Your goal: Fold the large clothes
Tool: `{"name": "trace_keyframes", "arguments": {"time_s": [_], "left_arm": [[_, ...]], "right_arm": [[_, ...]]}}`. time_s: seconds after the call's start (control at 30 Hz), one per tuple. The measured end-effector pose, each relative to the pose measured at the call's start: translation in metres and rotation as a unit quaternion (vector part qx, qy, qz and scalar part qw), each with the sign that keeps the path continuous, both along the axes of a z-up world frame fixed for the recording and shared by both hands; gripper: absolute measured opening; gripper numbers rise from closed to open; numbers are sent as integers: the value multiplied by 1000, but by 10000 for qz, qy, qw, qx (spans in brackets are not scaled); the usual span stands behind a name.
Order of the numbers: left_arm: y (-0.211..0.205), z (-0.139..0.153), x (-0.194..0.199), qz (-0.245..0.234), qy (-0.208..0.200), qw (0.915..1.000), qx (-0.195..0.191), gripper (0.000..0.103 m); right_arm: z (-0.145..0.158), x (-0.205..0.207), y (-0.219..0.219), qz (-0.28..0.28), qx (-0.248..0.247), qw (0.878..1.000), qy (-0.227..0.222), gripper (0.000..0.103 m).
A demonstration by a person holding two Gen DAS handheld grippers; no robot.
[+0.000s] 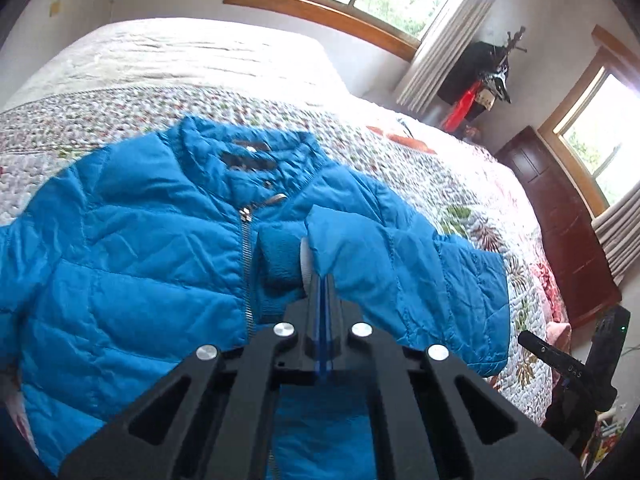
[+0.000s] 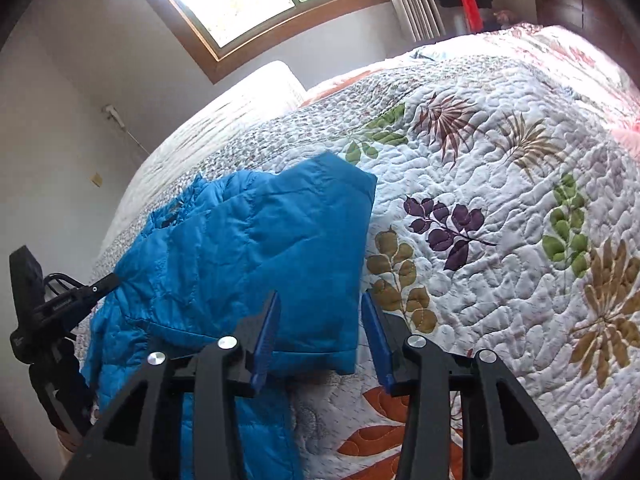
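A: Where does the blue jacket [image 1: 132,264] lie from your left tool [image 1: 322,280]?

B: Straight ahead of it on the bed [image 1: 400,152], collar towards the far edge, zip running towards me. My left tool is clamped shut on the sleeve [image 1: 360,240], cuff [image 1: 280,264] doubled over the front.

A: And your right tool [image 2: 320,320]?

B: Partly open, holding nothing, over the jacket's folded edge [image 2: 356,280]. The hem is cut off below; the other sleeve I cannot see.
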State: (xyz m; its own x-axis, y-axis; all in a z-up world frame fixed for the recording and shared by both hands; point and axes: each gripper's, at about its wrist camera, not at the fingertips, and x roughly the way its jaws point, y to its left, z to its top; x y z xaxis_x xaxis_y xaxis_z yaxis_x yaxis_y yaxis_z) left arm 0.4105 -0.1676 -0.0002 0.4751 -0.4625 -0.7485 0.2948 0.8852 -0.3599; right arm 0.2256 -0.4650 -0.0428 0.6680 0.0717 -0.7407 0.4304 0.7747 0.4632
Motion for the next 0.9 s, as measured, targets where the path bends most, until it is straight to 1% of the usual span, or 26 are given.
{"name": "trace_keyframes", "arguments": {"time_s": [0.13,0.2,0.27,0.33,0.4,0.5,0.57,0.63,0.77,0.83,0.9], "left_arm": [[45,15,5,376,-217,9991,0,0],[66,17,7,605,-330,9976,113,0],[83,14,12,726,-339,9966,173,0],[93,7,17,774,-214,9965,244,0],[99,-7,21,853,-66,9957,367,0],[109,-30,29,1027,73,9926,649,0],[114,-44,32,1051,177,9913,773,0],[119,-54,33,1037,242,9911,799,1],[116,-59,33,994,256,9911,846,4],[116,-58,34,991,266,9905,917,6],[121,-53,34,1023,363,9905,845,8]], "right_arm": [[-9,15,5,241,345,9991,-64,49],[-11,26,13,423,484,9979,-123,50],[-13,38,22,532,503,9973,-81,51],[-14,50,32,668,443,9968,-37,50],[-15,60,42,719,329,9969,51,50],[-19,71,53,800,266,9963,136,47],[-26,77,58,790,126,9962,356,46],[-35,82,61,793,-13,9953,560,46],[-41,88,68,793,-270,9935,769,47],[-41,90,68,792,-320,9927,847,47],[-34,89,69,789,-372,9922,891,47]]}}
